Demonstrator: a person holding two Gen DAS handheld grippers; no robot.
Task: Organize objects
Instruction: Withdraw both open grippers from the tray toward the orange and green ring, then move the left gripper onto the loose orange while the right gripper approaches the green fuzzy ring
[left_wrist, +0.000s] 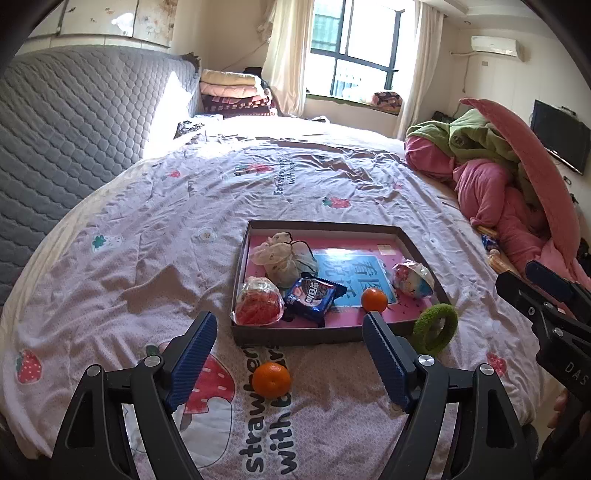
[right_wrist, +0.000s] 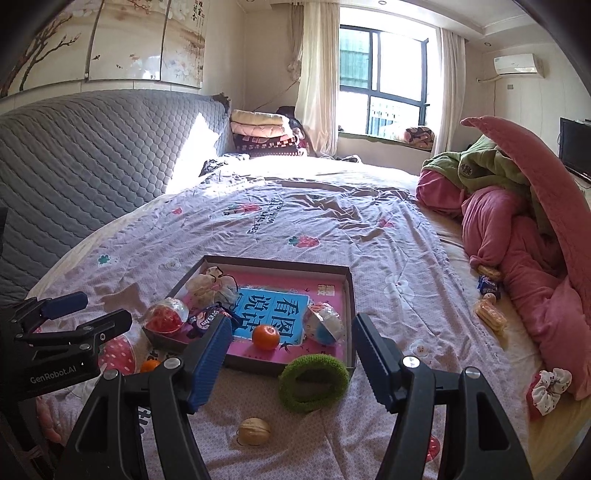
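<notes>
Fingers of the left gripper (left_wrist: 290, 350) spread wide, blue ribbed pads (left_wrist: 192, 360) empty, hovering above the pink strawberry-print bedsheet (left_wrist: 147, 229); a small orange mandarin (left_wrist: 271, 379) lies on the sheet between them, just short of the near edge of the shallow brown cardboard box lid (left_wrist: 295, 336). Inside the lid, left to right: clear dome-shaped pack of red sweets (left_wrist: 257, 304) at the near-left corner, white drawstring cloth pouch (left_wrist: 284, 256) behind it, dark blue biscuit wrapper (left_wrist: 311, 298), second orange mandarin (left_wrist: 374, 300) near the front wall, and a round clear-and-blue plastic capsule (left_wrist: 412, 279) by the right wall, all resting on a pink-and-blue picture book (left_wrist: 354, 273). Fuzzy green ring (right_wrist: 313, 382) leans against the lid's near-right corner, outside it. Right gripper (right_wrist: 290, 363) also wide open, holding nothing, ring between its fingers; a tan walnut (right_wrist: 254, 431) sits on the sheet nearer the camera. Floral white scrunchie (right_wrist: 546, 389) lies far right, near the bed's edge.
</notes>
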